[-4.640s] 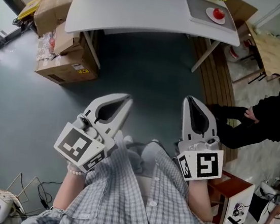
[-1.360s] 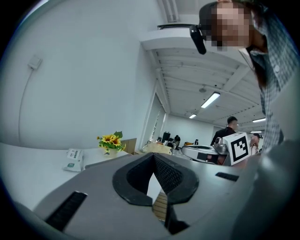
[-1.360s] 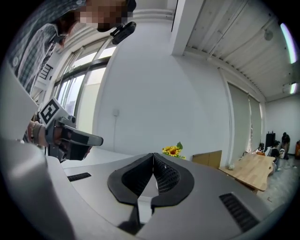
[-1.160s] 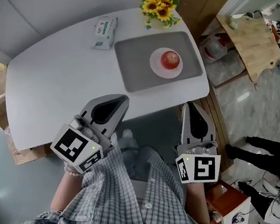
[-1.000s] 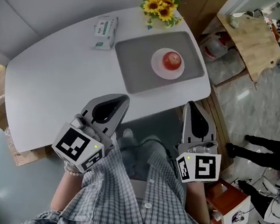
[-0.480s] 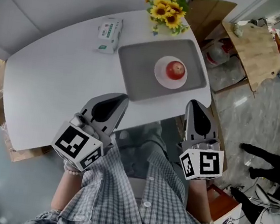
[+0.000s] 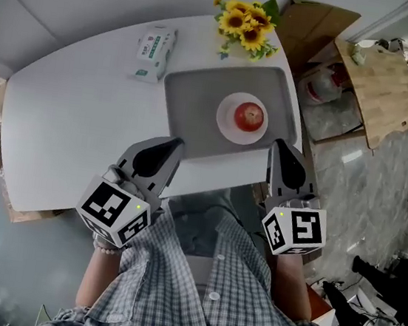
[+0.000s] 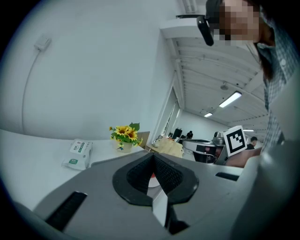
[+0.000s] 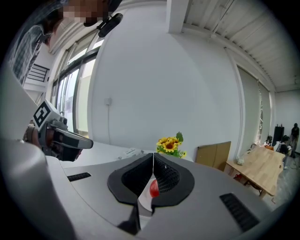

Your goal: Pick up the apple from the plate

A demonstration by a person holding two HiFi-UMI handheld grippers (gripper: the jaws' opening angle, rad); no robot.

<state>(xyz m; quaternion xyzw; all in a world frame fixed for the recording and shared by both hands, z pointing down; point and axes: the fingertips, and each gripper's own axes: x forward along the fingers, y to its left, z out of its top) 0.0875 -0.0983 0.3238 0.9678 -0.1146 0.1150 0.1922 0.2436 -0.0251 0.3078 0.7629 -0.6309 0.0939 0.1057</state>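
Apple (image 7: 250, 116) on its plate, both tongs closed and empty

Take the grey tray (image 7: 188, 112) on the white surface (image 7: 67, 126) as the mark. A tissue pack (image 7: 154, 53) lies just beyond its far left corner. The left tongs (image 7: 175, 146) hover at the tray's near left corner. The left gripper view shows their jaws pressed together with nothing between them. A bunch of sunflowers (image 7: 249, 20) stands at the tray's far edge. A little right of the tray's middle sits the white plate (image 7: 224, 122), and the red apple rests in the plate's centre, untouched. The right tongs (image 7: 280, 148) hang at the tray's near right corner, jaws likewise closed tip to tip and holding nothing. In the right gripper view the apple shows beyond the closed jaws, apart from their tips.
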